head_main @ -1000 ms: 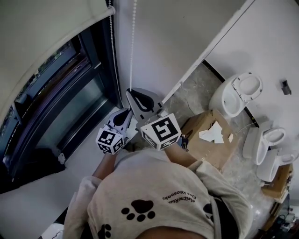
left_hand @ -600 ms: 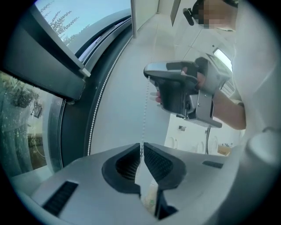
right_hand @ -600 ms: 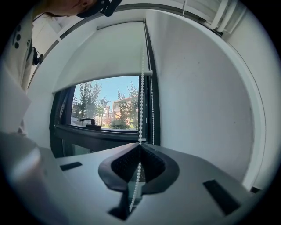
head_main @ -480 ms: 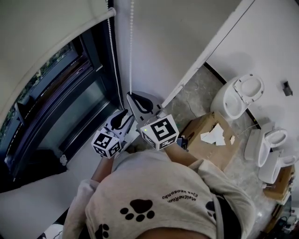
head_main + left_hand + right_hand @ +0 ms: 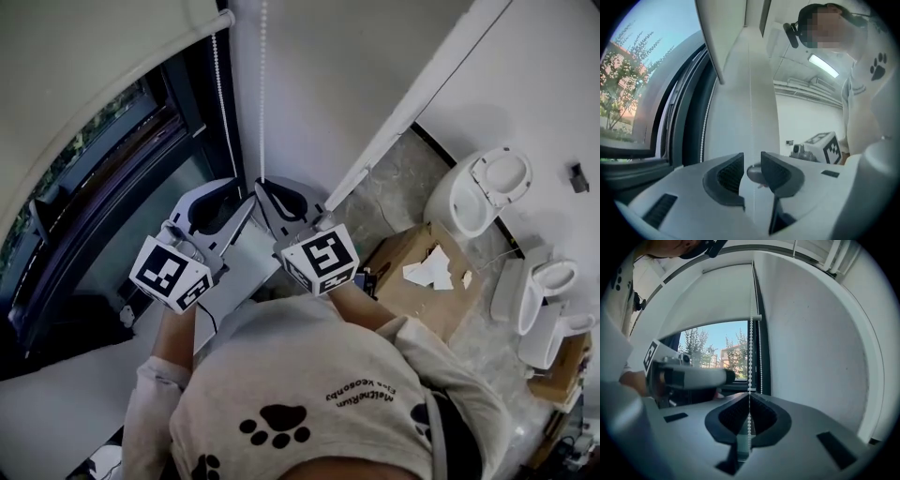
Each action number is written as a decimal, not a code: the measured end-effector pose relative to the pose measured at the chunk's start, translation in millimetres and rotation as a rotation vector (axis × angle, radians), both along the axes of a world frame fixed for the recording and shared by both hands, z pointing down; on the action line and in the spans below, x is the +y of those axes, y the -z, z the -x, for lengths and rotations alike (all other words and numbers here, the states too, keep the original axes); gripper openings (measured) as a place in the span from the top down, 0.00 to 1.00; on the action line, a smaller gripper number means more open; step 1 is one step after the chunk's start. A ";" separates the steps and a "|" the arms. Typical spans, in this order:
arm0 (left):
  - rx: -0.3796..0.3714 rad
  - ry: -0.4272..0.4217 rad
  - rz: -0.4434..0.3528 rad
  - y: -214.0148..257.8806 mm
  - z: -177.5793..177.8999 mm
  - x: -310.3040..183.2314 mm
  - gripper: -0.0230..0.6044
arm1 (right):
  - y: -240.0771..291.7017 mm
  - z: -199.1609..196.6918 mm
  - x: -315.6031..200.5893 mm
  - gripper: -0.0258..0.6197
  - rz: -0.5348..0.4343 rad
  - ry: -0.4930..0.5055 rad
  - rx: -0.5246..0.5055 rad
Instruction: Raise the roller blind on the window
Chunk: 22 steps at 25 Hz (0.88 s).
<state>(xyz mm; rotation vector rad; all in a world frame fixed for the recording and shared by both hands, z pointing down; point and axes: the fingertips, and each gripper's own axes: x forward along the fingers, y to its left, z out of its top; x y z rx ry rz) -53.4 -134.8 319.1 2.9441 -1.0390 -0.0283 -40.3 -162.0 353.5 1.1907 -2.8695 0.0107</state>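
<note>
While the right gripper [image 5: 749,404] is held level near the centre of the head view, its jaws are clamped together on the bead chain [image 5: 750,333]. The chain is seen rising straight from the pads to the upper edge of the frame, beside the pale wall [image 5: 811,343]. The left gripper [image 5: 752,165] is carried just to the left of the right one in the head view and is likewise pointed level toward the wall. The left forearm [image 5: 172,330] is stretched up from the lower left of the frame. Its jaws have just been opening and are held apart; a thin pale line, apparently the chain, is seen running through the gap, and neither pad is pressed on it. The roller blind [image 5: 84,75] is found at the upper left, with its lower edge drawn partway down the window [image 5: 122,197], whose dark frame is left uncovered below it.
</note>
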 end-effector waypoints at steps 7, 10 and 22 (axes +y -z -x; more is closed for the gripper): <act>0.039 -0.019 -0.060 68.3 -7.7 -12.4 0.77 | 1.2 1.9 3.1 0.94 -0.016 0.003 -0.001; 0.050 -0.034 -0.094 89.9 -14.1 -15.8 0.77 | 0.9 3.5 3.7 0.94 -0.020 0.007 0.000; 0.071 -0.032 -0.065 110.6 -25.8 -26.5 0.95 | 1.9 3.4 6.4 0.94 -0.048 0.045 0.003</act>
